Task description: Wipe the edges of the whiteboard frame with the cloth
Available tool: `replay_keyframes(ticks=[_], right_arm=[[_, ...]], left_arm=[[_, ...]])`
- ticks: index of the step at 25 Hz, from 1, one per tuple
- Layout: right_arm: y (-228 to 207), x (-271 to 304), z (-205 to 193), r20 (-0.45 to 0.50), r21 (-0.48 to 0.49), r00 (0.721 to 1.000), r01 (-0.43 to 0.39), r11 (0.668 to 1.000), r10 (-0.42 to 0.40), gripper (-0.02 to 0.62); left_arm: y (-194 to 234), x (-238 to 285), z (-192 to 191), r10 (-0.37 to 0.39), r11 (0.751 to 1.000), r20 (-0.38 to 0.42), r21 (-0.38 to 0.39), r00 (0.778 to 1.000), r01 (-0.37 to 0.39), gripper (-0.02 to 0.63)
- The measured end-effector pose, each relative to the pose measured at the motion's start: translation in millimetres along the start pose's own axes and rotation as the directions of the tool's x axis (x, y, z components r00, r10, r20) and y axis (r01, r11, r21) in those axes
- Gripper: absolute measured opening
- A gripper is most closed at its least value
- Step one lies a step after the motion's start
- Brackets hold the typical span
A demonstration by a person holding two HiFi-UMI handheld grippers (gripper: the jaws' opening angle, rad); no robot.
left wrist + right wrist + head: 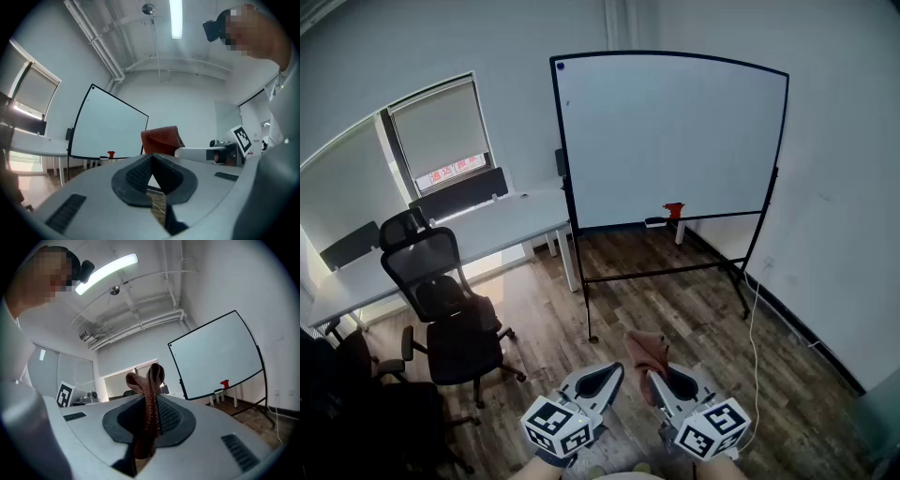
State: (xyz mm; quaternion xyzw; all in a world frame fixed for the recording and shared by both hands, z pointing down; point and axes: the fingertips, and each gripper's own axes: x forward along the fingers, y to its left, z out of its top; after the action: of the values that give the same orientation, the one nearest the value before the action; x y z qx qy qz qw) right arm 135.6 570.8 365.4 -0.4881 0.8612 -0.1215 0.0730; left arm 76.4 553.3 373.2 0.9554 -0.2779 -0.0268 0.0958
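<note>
The whiteboard (670, 136) stands on a wheeled stand across the room, its dark frame (562, 141) running round the white panel. It also shows in the left gripper view (108, 124) and the right gripper view (215, 355). A reddish-brown cloth (646, 352) sticks up from my right gripper (654, 375), which is shut on it; the folded cloth (149, 394) is pinched between the pads. My left gripper (615, 371) is beside it, shut and holding nothing, its pads (140, 173) meeting at the tips. Both grippers are low and well short of the board.
A red object (674, 210) and a dark eraser (655, 222) rest on the board's tray. A long white desk (487, 230) and black office chairs (450, 309) stand to the left. A white cable (754, 328) trails over the wooden floor by the right wall.
</note>
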Motion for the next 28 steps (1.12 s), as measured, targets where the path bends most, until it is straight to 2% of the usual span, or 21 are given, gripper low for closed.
replay_keyframes(ticks=[13, 28], right_arm=[[-9.6, -2.8, 3.7, 0.017, 0.043, 1.0, -0.017, 0.999, 0.016, 0.051], [-41.1, -8.7, 4.8, 0.041, 0.075, 0.996, -0.087, 0.993, 0.084, 0.051]], left_arm=[[2.1, 10.2, 0.3, 0.0, 1.0, -0.005, -0.006, 1.0, -0.001, 0.009], [0.9, 37.1, -12.5, 0.085, 0.996, -0.029, 0.023, 0.996, -0.084, 0.009]])
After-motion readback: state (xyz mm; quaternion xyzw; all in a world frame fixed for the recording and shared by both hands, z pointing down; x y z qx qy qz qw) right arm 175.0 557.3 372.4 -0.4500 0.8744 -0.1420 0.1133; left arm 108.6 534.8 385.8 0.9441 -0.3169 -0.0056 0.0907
